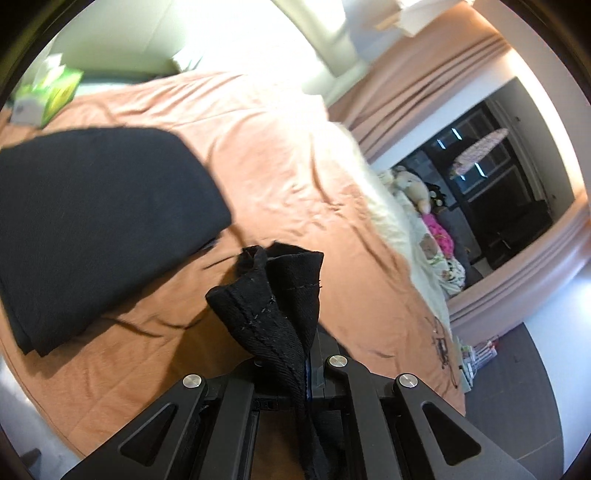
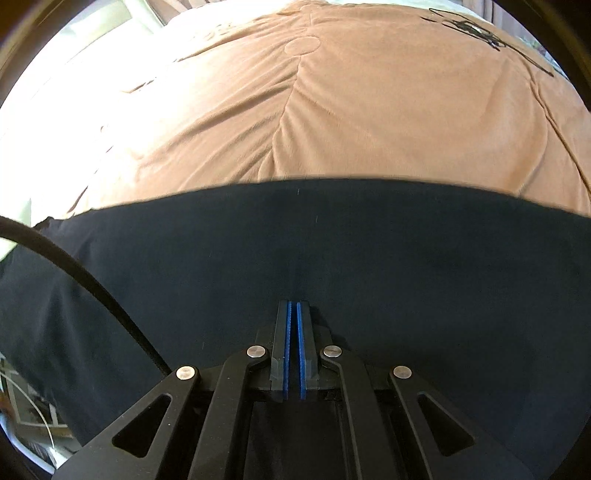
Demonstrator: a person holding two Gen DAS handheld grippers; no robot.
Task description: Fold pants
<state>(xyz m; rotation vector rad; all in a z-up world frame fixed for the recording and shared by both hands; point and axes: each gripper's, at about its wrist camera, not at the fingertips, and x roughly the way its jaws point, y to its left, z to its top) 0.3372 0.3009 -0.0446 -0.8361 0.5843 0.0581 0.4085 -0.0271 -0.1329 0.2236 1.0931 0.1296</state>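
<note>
Strong daylight blows out the window (image 1: 236,33) in the left wrist view and glares at the right wrist view's upper left. Both fisheye pictures bend at dark rims. The bedspread (image 1: 280,155) looks softly blurred; shadows fall beneath the pants (image 1: 280,295).

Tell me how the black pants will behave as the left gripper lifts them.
Probably floppy: the hem of the pants droops and crumples where the left gripper pinches it. Likely to drag rather than slide freely, since the rest lies folded on the wrinkled peach blanket. The fabric looks fairly thick, so moderately heavy.
</note>
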